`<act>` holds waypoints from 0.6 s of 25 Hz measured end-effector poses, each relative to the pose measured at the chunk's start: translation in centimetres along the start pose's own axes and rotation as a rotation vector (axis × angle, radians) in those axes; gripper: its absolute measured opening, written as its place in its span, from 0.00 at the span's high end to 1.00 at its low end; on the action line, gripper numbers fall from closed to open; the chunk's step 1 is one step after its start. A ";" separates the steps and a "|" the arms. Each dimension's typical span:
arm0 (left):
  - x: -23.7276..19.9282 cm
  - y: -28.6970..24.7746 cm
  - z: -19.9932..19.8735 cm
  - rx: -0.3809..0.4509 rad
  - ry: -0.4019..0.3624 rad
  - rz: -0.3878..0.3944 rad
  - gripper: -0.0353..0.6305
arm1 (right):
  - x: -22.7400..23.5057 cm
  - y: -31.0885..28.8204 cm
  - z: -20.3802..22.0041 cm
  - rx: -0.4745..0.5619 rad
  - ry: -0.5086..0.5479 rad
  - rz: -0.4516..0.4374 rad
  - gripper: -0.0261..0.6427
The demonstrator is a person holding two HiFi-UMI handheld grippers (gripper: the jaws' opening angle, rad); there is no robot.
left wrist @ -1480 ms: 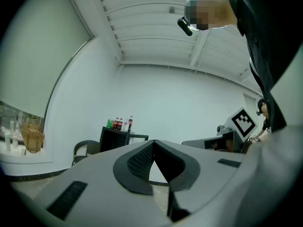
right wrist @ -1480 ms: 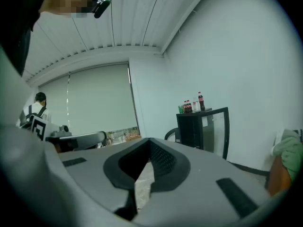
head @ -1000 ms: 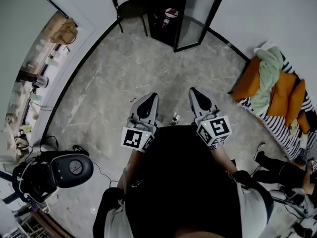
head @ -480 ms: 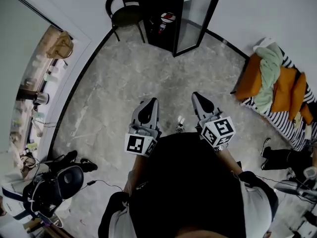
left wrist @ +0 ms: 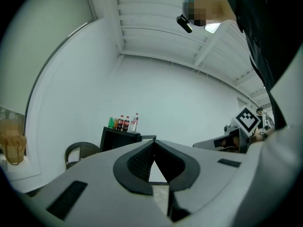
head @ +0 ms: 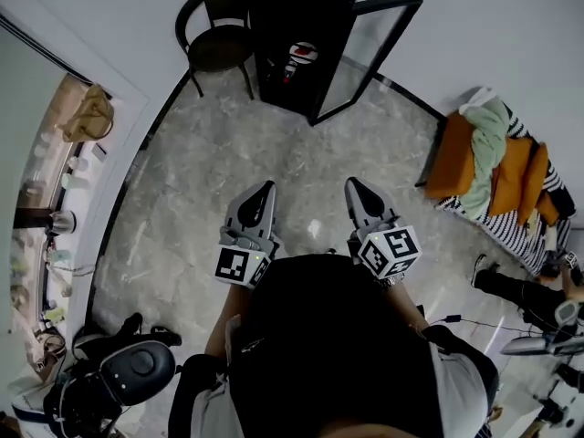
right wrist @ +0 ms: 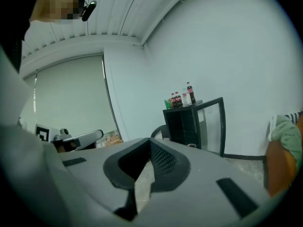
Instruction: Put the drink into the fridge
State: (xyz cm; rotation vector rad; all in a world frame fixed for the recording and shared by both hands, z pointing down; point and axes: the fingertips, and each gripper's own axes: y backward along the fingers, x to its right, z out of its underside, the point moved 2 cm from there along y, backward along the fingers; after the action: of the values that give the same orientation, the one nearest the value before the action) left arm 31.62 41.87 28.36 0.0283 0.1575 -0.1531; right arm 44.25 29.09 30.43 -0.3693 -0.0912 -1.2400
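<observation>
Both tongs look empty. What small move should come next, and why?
Probably step closer to the small black fridge: its glass door stands open, the drink bottles sit on top, and the shut, empty left tongs and right tongs are far off.

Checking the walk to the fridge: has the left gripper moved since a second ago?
Yes. The left gripper has come nearer the open black fridge; the gap between them in the head view has shrunk.

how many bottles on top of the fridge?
6, I think: one row atop the black fridge, green bottle at left end, tall red-capped bottle at right. Small, overlapping; some may be hidden.
</observation>
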 end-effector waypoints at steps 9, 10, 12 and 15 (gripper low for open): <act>-11.6 -3.7 -3.8 0.026 -0.004 0.106 0.93 | -4.5 -10.7 -1.8 0.009 -0.001 0.083 0.94; -12.3 -4.0 -3.8 0.025 -0.004 0.114 0.93 | -4.8 -11.6 -2.0 0.013 0.000 0.090 0.94; -13.4 -4.6 -3.6 0.018 -0.002 0.131 0.93 | -5.2 -12.9 -2.2 0.020 -0.005 0.104 0.94; -15.0 -5.0 -3.2 -0.002 0.007 0.147 0.93 | -5.6 -14.5 -2.1 0.005 -0.001 0.120 0.94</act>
State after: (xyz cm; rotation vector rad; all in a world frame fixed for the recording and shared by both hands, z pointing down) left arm 15.75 39.28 27.53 0.0383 0.1622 -0.0065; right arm 28.55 29.50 30.23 -0.3664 -0.0718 -1.1211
